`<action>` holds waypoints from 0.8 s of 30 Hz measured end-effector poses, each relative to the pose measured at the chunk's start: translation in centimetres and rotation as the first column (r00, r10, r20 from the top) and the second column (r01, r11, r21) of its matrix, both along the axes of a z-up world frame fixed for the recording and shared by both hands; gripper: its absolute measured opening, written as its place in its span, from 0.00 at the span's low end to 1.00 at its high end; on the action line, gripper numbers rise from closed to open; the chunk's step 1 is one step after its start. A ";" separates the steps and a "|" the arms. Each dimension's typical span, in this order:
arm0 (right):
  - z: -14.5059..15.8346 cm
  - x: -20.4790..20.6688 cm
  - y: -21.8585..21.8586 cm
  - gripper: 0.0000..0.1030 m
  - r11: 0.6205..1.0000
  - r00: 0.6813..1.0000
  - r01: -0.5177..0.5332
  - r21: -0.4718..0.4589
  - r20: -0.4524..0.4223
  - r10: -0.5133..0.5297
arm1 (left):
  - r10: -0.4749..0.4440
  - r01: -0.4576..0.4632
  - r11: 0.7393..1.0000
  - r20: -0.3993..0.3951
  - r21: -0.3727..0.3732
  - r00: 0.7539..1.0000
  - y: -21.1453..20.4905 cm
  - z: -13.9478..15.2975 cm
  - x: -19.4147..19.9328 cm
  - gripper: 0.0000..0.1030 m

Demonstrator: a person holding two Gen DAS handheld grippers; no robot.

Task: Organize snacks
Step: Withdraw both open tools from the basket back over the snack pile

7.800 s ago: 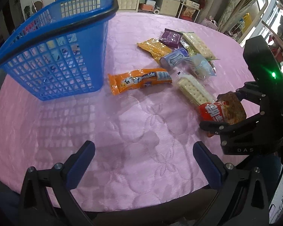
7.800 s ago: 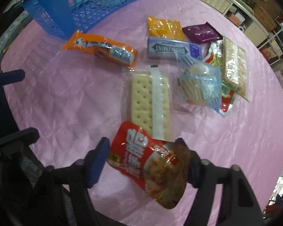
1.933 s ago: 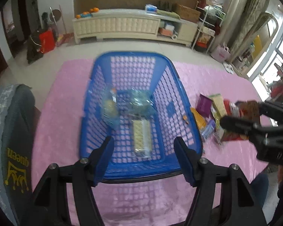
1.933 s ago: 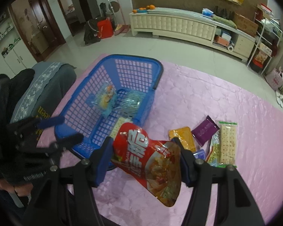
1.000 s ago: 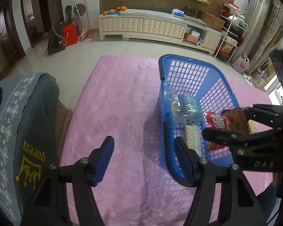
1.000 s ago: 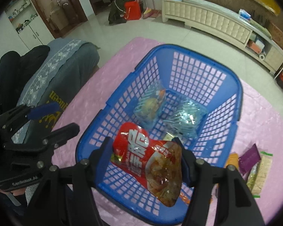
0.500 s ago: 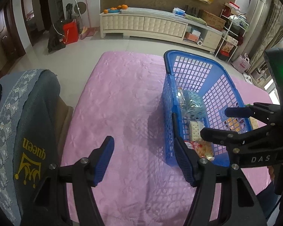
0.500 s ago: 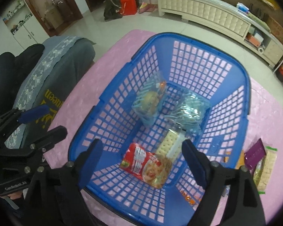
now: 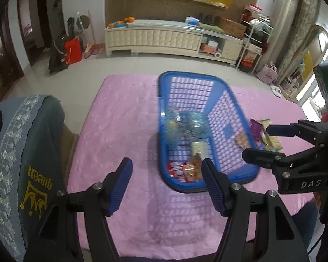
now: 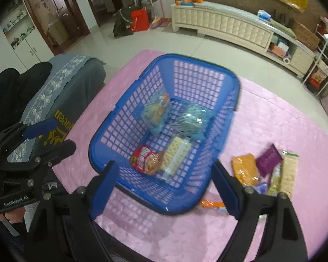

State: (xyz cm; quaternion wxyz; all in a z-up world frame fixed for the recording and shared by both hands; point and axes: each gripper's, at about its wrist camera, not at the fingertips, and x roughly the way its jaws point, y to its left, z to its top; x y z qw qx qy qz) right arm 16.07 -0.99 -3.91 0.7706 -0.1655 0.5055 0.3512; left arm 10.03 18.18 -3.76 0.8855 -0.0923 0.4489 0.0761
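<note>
Right gripper [image 10: 164, 184] empty, jaws just widened, over blue basket [image 10: 218, 148]; red pouch [image 10: 145, 160] inside beside cracker pack [image 10: 175, 156].

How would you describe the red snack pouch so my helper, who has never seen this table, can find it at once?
Start at the blue basket on the pink tablecloth. On its floor, at the end nearest the grippers, the red pouch lies touching a clear-wrapped cracker pack. It is the only red, opaque packet inside; the two further packets are clear bluish bags.

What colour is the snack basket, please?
Blue basket, best seen in the right wrist view.
</note>
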 end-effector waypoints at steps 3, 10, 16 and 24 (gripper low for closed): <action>1.2 -0.4 -2.0 0.86 0.999 0.999 0.028 0.022 0.032 -0.029 | -0.032 0.032 0.999 0.007 0.018 0.999 -1.9 0.7 -0.2 0.62; 2.6 -1.1 -7.2 0.86 0.994 0.993 0.097 0.055 0.059 -0.100 | -0.128 0.126 0.990 0.033 0.066 0.991 -7.0 1.7 -0.1 0.69; 2.2 -0.9 -11.7 0.86 0.983 0.983 0.177 0.052 0.047 -0.180 | -0.204 0.202 0.978 0.027 0.059 0.979 -11.0 0.4 0.5 0.73; 1.6 0.3 -17.0 0.86 0.963 0.963 0.267 0.032 0.038 -0.268 | -0.276 0.276 0.960 -0.013 0.053 0.961 -15.6 -1.1 2.0 0.73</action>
